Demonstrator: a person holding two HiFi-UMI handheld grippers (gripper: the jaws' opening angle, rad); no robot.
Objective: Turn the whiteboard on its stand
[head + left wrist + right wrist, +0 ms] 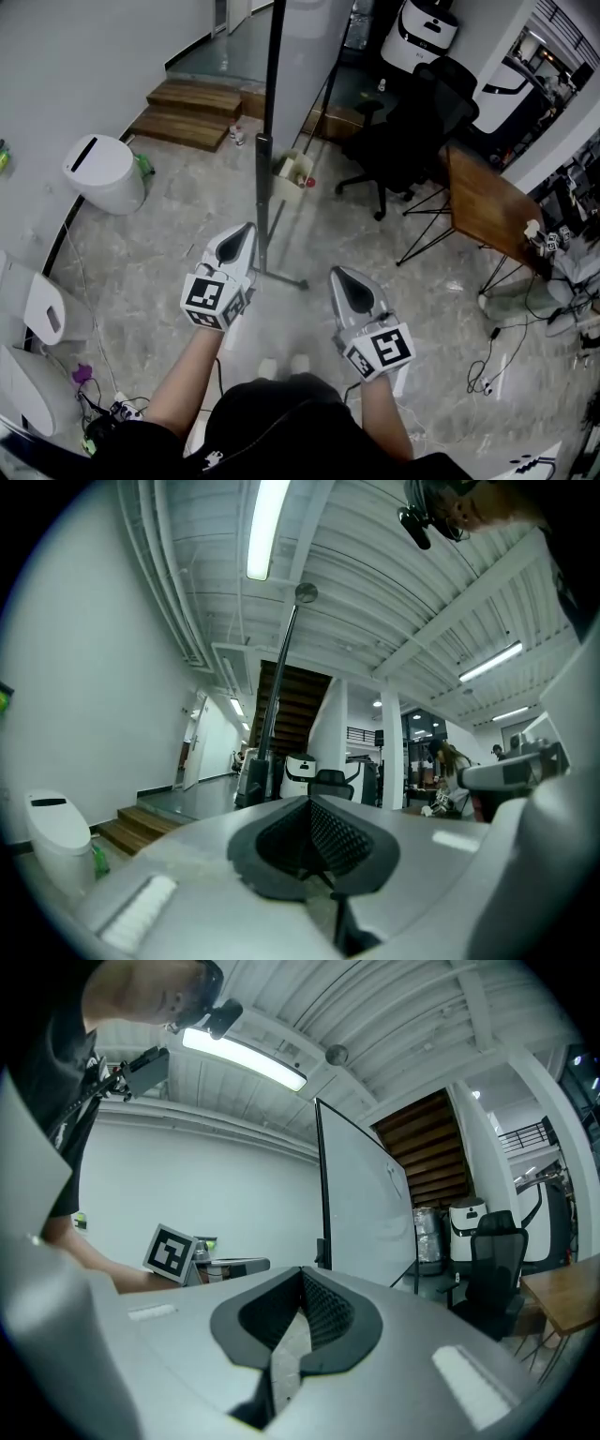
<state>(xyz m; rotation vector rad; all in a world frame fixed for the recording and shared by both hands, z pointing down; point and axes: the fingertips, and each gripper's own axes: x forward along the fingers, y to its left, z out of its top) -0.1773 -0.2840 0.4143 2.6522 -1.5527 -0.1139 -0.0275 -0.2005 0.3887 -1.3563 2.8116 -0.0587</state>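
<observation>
The whiteboard (305, 66) stands just ahead of me, seen almost edge-on from above, with its black frame edge on the left. Its dark stand post (263, 206) runs down to a foot on the marble floor. My left gripper (242, 234) hovers just left of the post, shut and empty. My right gripper (343, 277) sits to the right of the foot, jaws together with nothing in them. In the right gripper view the whiteboard (361, 1204) shows its white face beyond the right gripper (302, 1274). In the left gripper view the board's edge (281, 686) rises above the left gripper (309, 803).
A white bin (105, 172) stands at the left and wooden steps (192, 111) behind it. A black office chair (412, 131) and a wooden table (487, 202) are at the right. A small box (295, 173) sits by the stand, and cables (487, 366) trail on the floor.
</observation>
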